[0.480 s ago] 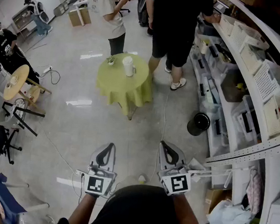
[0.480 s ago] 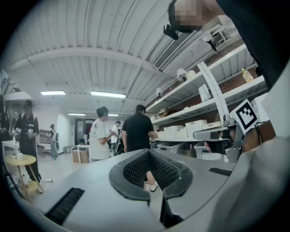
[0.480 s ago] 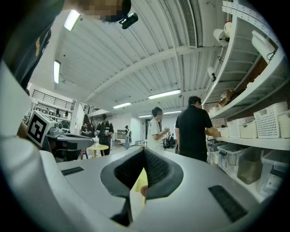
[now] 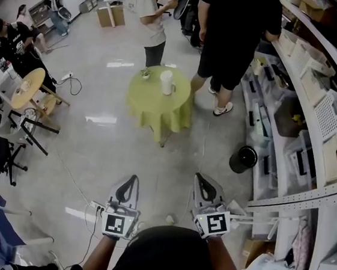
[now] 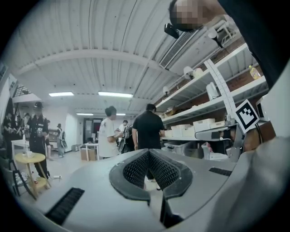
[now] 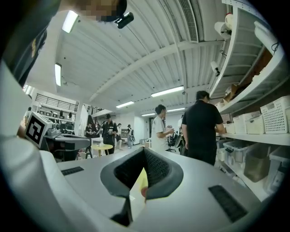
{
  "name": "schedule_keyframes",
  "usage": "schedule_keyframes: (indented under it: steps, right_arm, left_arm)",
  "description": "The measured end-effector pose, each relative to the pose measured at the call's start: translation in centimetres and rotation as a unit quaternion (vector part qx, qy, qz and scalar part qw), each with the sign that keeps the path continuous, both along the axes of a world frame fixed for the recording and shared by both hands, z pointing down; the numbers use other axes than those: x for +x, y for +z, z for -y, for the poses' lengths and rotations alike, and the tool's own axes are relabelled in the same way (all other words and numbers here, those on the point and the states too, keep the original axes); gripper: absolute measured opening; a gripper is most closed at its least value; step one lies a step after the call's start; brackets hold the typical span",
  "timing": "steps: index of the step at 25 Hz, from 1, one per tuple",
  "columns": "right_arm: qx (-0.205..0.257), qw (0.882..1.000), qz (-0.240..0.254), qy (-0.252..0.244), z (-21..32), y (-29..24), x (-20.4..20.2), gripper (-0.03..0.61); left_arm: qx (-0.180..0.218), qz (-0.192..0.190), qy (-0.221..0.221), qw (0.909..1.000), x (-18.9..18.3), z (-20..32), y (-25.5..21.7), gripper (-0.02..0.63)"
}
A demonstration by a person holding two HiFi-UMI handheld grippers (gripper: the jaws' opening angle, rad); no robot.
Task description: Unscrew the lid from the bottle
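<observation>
The bottle (image 4: pixel 166 82) stands upright on the round green-clothed table (image 4: pixel 150 107), far out on the floor and well apart from both grippers, so the coming move turns on closing that gap. Its long axis is vertical, top end up; the lid is too small here to tell from the body, so I take it to be on and the unscrewing not yet begun. In the head view the left gripper (image 4: pixel 129 180) and right gripper (image 4: pixel 203 182) sit near the person's body, side by side and pointing level toward the far side of the room. The bottle lies ahead between their two lines, a little closer to the left one's line, though neither is meaningfully nearer. The left gripper (image 5: pixel 148 152) has its jaws together with nothing between them. The right gripper (image 6: pixel 144 151) is likewise closed and empty; the yellow-green patch in the slit below its tips is probably the tablecloth far off. Neither gripper view shows the bottle itself. A person in black (image 4: pixel 237 36) stands just beyond the table on its right, close to the likely approach path
</observation>
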State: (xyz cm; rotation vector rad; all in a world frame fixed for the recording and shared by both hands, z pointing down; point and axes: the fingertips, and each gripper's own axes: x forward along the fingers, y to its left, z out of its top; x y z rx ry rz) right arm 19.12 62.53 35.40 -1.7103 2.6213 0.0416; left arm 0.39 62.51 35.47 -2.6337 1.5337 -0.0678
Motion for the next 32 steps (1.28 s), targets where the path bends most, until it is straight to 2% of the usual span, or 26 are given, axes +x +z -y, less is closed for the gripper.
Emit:
schedule_keyframes:
  steps: [4,10,11,14,16,18,25,32]
  right_arm:
    - [-0.019,1.0,0.022,-0.001,0.5,0.8,0.4,0.0]
    - [-0.028,0.999,0.026,0.014,1.7,1.2,1.4,0.014]
    - [-0.028,0.999,0.027,0.01,2.0,1.3,1.4,0.054]
    - [-0.025,0.999,0.027,-0.008,2.9,1.4,1.0,0.285]
    - [-0.025,0.999,0.021,-0.015,3.6,1.5,0.9,0.371]
    - [-0.03,0.999,0.016,-0.022,4.4,1.7,0.6,0.422]
    - [-0.035,0.998,0.013,-0.052,8.5,1.5,-2.3,0.433]
    - [-0.043,0.997,-0.001,-0.061,14.0,0.8,-4.7,0.433]
  left_arm:
    - [-0.004,0.01,-0.001,0.9999,0.0,0.1,0.0,0.018]
    - [-0.017,0.016,-0.003,0.9997,0.4,0.4,-0.1,0.017]
    - [-0.02,0.017,-0.006,0.9996,0.3,0.5,0.0,0.018]
    - [-0.029,0.02,-0.014,0.9993,0.2,1.0,0.5,0.018]
    - [-0.033,0.022,-0.015,0.9991,0.3,1.4,0.8,0.018]
    - [-0.037,0.02,-0.017,0.999,0.3,2.0,1.0,0.018]
    - [-0.037,0.016,-0.027,0.9988,-1.3,6.3,0.9,0.018]
    - [-0.044,0.018,-0.032,0.9984,-4.0,11.8,1.2,0.017]
